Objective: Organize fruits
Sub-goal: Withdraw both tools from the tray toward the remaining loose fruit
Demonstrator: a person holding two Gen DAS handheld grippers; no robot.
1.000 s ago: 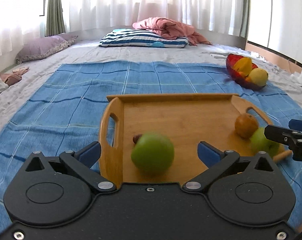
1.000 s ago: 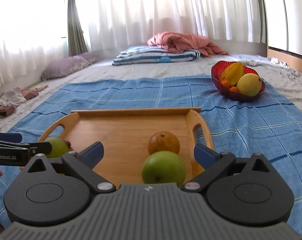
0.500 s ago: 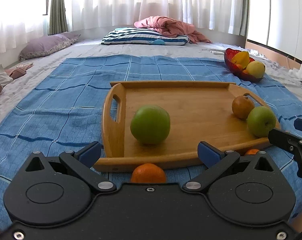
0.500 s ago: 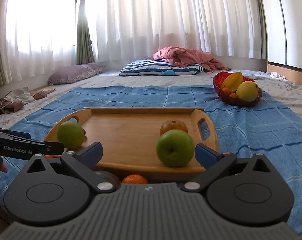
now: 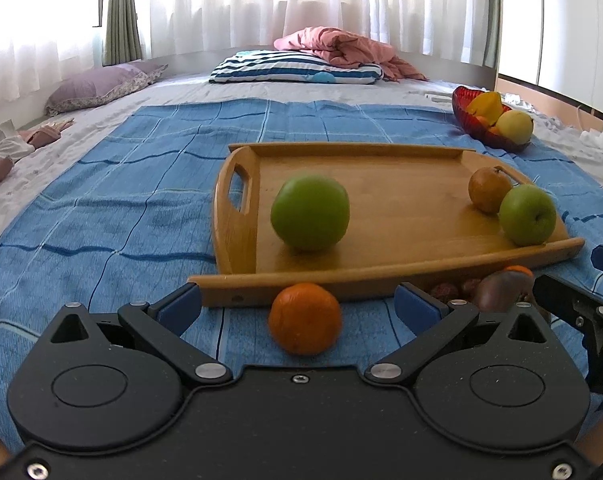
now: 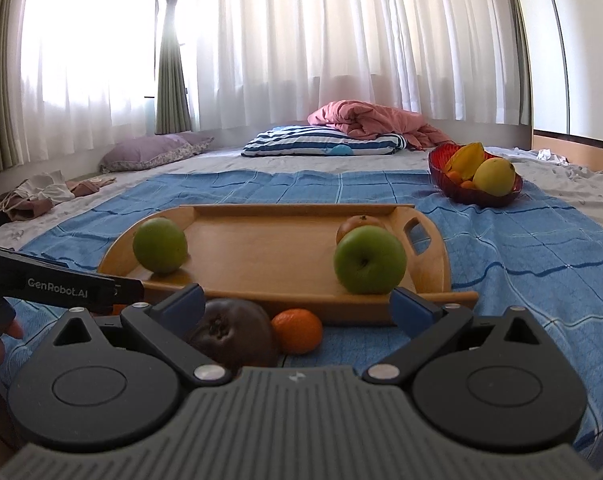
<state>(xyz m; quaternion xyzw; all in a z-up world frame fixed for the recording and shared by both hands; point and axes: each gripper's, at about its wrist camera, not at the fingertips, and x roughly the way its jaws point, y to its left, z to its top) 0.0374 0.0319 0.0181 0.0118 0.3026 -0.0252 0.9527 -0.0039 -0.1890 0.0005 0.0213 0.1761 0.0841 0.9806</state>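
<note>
Left hand-held gripper point(image 5: 297, 304): jaws spread wide, nothing between the blue pads except a small round orange mandarin point(image 5: 304, 318) lying on the cloth, not touched.
Right hand-held gripper point(image 6: 297, 308): also wide apart, holding nothing – a dark brown wrinkled fruit point(image 6: 231, 334) lies just in front of its left finger, and a second small orange mandarin point(image 6: 297, 330) is beside that fruit.
Rectangular wooden tray with cut-out handles point(image 5: 401, 200): it rests on the blue checked blanket point(image 5: 113, 208), just behind both mandarins.
On the tray: a large round green apple point(image 5: 309, 212) near the left handle – a second green apple point(image 5: 527, 214) at the right side, touching a brownish-orange round fruit point(image 5: 488, 190) behind it.
Red glass bowl point(image 6: 453, 188): well apart, at far right of the blanket, with yellow and orange fruits inside.
Bed beyond: blue-and-white striped pillow point(image 6: 321, 146), pink crumpled quilt point(image 6: 365, 118).
</note>
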